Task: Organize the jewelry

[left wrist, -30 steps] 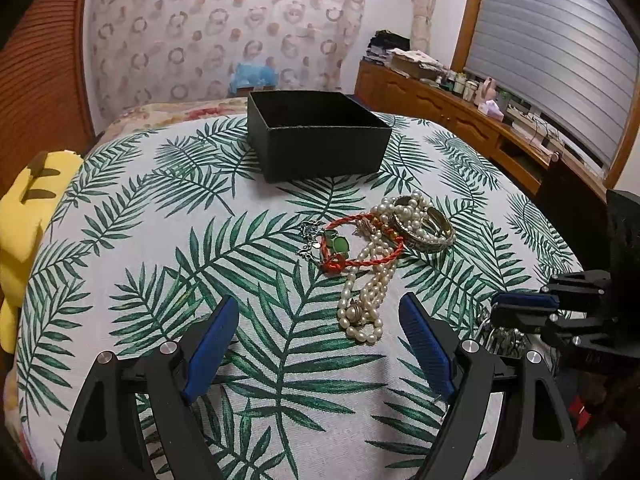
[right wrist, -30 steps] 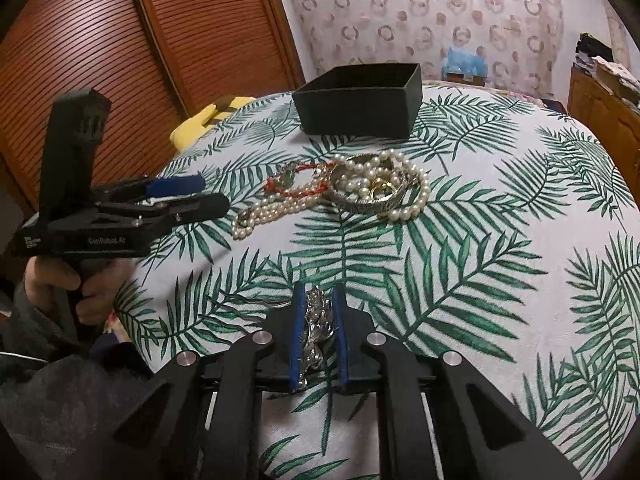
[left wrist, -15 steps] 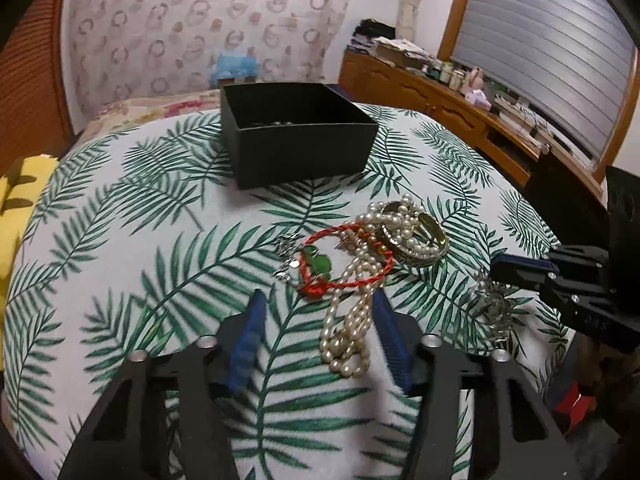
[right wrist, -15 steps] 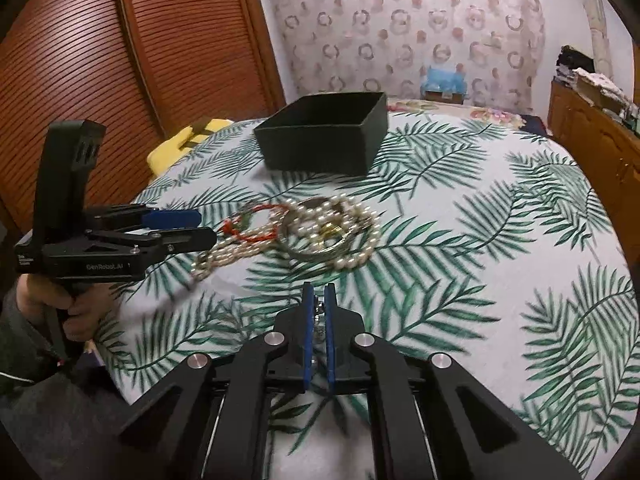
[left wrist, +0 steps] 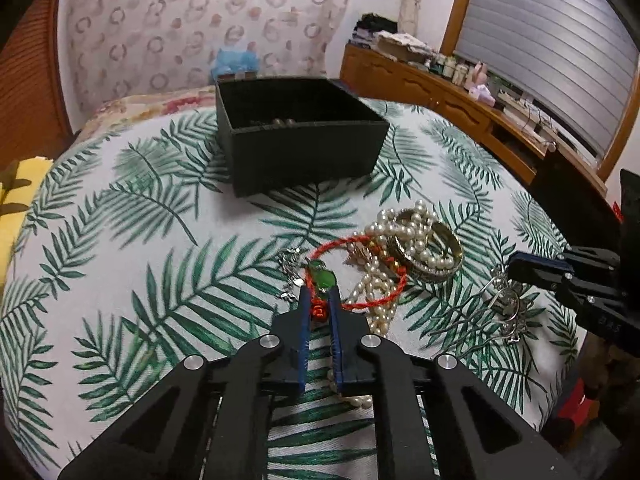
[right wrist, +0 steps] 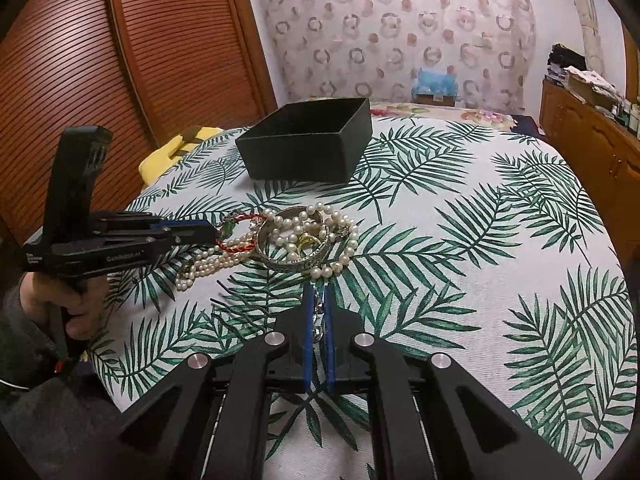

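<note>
Leaf-print tablecloth (left wrist: 120, 264); black box (left wrist: 304, 148) set at far side. Pearl necklace (left wrist: 376, 292) and bangle (left wrist: 430, 252) heaped near. Red cord bracelet (left wrist: 360, 276) clamped by left gripper (left wrist: 320, 308). Silver piece (right wrist: 318, 312) clamped by right gripper (right wrist: 316, 300).

A red cord bracelet (left wrist: 360, 276) with a green charm lies tangled with strings of pearls (left wrist: 376, 292) and a gold bangle (left wrist: 430, 254) on the leaf-print surface. A silver piece (left wrist: 508, 308) hangs at the right. The open black box (left wrist: 304, 148) sits beyond them, small items inside.
</note>
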Demonstrator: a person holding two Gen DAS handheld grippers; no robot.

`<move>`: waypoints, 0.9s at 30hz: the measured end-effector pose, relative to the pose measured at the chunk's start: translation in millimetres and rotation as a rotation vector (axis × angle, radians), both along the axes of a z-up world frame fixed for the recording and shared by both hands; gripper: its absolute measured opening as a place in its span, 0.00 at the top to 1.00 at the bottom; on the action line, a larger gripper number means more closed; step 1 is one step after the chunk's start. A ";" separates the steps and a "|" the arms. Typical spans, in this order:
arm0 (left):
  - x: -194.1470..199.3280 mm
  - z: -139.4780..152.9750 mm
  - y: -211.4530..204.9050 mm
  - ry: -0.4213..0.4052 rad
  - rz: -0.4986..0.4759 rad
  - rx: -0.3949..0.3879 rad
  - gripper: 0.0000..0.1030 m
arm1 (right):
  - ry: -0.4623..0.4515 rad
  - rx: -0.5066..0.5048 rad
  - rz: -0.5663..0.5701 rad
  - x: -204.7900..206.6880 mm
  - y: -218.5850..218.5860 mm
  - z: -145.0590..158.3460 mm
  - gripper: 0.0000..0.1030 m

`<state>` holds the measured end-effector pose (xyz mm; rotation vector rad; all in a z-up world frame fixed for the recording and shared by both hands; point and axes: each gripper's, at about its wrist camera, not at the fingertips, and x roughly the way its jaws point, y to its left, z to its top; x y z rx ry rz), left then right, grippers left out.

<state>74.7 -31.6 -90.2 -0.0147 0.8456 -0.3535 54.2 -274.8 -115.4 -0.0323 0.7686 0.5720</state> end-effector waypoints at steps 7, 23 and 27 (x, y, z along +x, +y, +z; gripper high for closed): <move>-3.6 28.4 14.0 -0.069 0.023 -0.028 0.94 | -0.004 -0.001 0.001 0.3 0.0 0.6 0.94; -0.4 84.3 25.0 -0.181 0.038 -0.057 0.94 | -0.031 -0.003 -0.002 2.0 1.0 10.9 0.94; -1.9 95.2 25.2 -0.199 0.036 -0.065 0.94 | -0.043 -0.004 -0.001 2.8 1.0 15.3 0.94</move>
